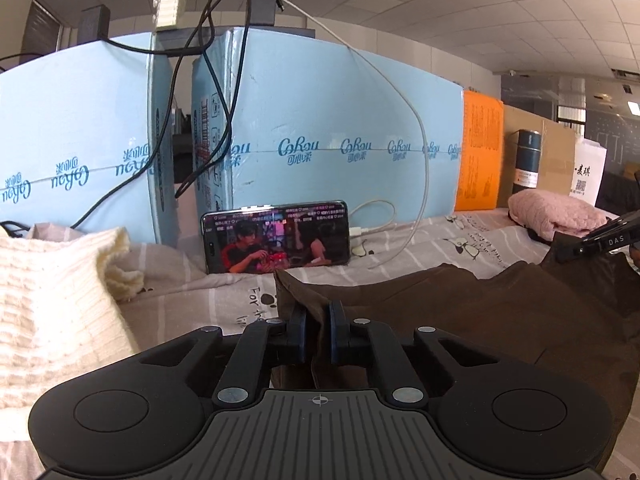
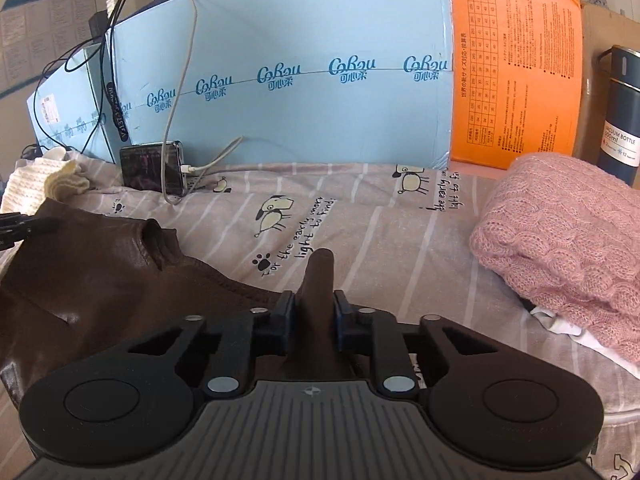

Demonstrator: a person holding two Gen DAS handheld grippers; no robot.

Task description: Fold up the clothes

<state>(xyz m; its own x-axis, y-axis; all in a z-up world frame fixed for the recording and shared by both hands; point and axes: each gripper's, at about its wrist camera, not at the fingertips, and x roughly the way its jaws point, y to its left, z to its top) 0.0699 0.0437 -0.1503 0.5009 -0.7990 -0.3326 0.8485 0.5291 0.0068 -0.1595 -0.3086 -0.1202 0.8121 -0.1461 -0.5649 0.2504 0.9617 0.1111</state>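
A dark brown garment [image 1: 460, 312] lies spread on the printed bedsheet [image 1: 460, 240]. My left gripper [image 1: 318, 320] is shut on a pinched corner of it, with cloth sticking up between the fingers. My right gripper [image 2: 315, 312] is shut on another bunched edge of the same brown garment [image 2: 92, 280], which drapes to its left. The right gripper's tip also shows at the right edge of the left wrist view [image 1: 600, 240], and the left gripper's tip at the left edge of the right wrist view [image 2: 24, 224].
A folded pink knit sweater [image 2: 560, 240] lies at the right, a cream knit [image 1: 48, 304] at the left. A phone [image 1: 276, 238] with a charging cable leans on light blue boxes [image 1: 340, 128]. An orange box [image 2: 516, 68] and a dark vacuum bottle [image 2: 622, 112] stand behind.
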